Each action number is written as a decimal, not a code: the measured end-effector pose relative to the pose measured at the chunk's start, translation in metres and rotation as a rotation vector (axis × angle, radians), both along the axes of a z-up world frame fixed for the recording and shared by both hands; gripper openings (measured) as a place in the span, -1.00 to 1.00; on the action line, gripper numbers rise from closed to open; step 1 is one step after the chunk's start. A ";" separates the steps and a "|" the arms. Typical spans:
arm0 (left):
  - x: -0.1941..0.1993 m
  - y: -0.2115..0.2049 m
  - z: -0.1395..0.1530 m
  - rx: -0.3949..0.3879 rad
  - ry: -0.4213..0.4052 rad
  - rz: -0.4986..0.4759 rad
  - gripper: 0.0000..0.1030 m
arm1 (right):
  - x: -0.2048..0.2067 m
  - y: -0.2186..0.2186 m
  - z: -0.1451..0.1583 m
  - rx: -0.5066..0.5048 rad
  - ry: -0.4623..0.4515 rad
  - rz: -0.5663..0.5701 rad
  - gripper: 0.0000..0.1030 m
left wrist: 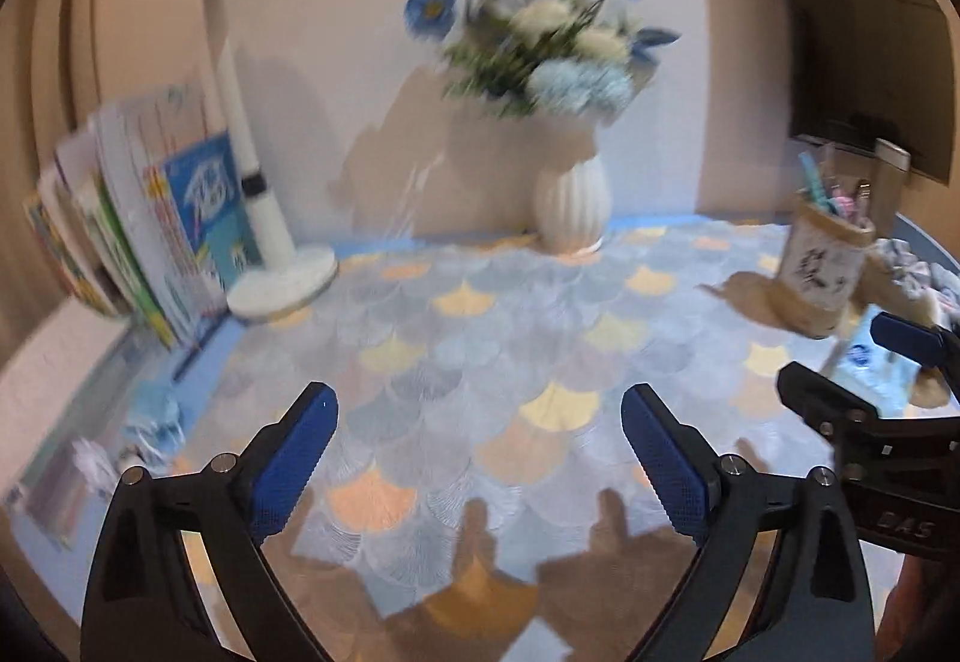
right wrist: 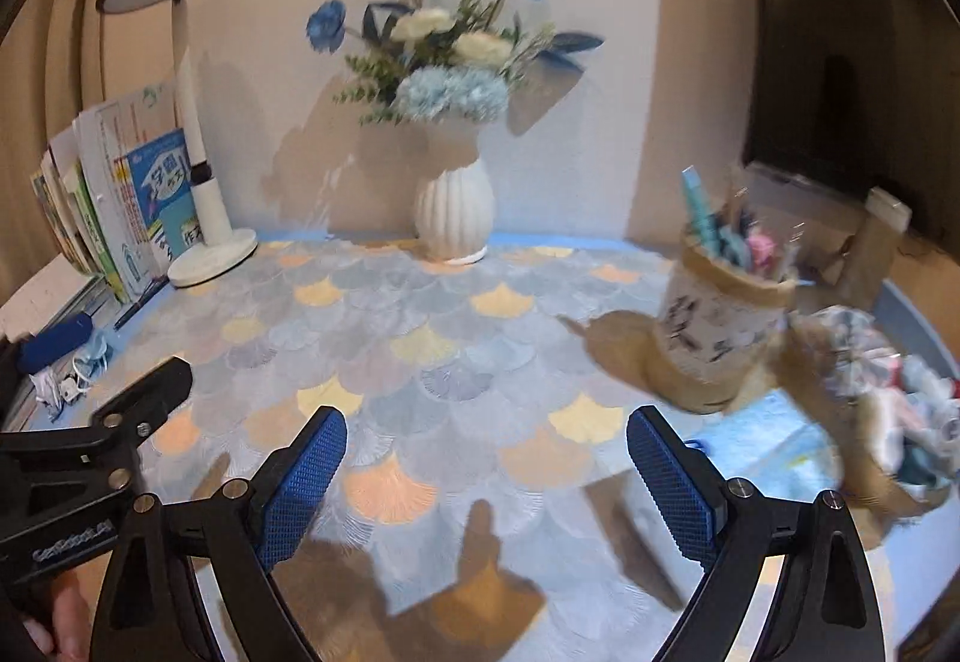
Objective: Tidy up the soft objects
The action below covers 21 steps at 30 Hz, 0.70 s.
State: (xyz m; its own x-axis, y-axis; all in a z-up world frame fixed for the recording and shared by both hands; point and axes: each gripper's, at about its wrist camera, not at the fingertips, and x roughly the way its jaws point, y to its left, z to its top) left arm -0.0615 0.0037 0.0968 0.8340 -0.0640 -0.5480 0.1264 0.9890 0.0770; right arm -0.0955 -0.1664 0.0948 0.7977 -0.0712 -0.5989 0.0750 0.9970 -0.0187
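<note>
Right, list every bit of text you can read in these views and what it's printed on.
"DAS": on the body of the right claw, seen from the left wrist.
Left claw body: white lettering, too blurred to read.
Blue book: large printed characters, too blurred to read.
Pen holder: dark markings, unreadable.
Blue packet: logo, unreadable.

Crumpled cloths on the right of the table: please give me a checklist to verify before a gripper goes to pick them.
1. Right gripper jaws open, nothing between: ok.
2. Left gripper jaws open, nothing between: ok.
3. Crumpled cloths in view of the right camera: ok.
4. Pen holder stands close beside the cloths, may be bumped: not ok.
5. Blue packet lies flat near the cloths; whether they overlap: cannot tell.
6. Picture sharp enough to aim: not ok, blurred.
</note>
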 end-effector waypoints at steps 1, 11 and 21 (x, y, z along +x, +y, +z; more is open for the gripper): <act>0.004 0.003 -0.009 -0.005 0.009 0.013 0.85 | 0.004 0.001 -0.006 0.013 -0.003 0.012 0.83; 0.026 0.024 -0.055 -0.107 0.080 0.117 0.85 | 0.035 -0.001 -0.055 0.019 0.075 -0.006 0.84; 0.025 0.021 -0.053 -0.086 0.059 0.117 0.96 | 0.034 0.002 -0.057 0.004 0.069 0.000 0.89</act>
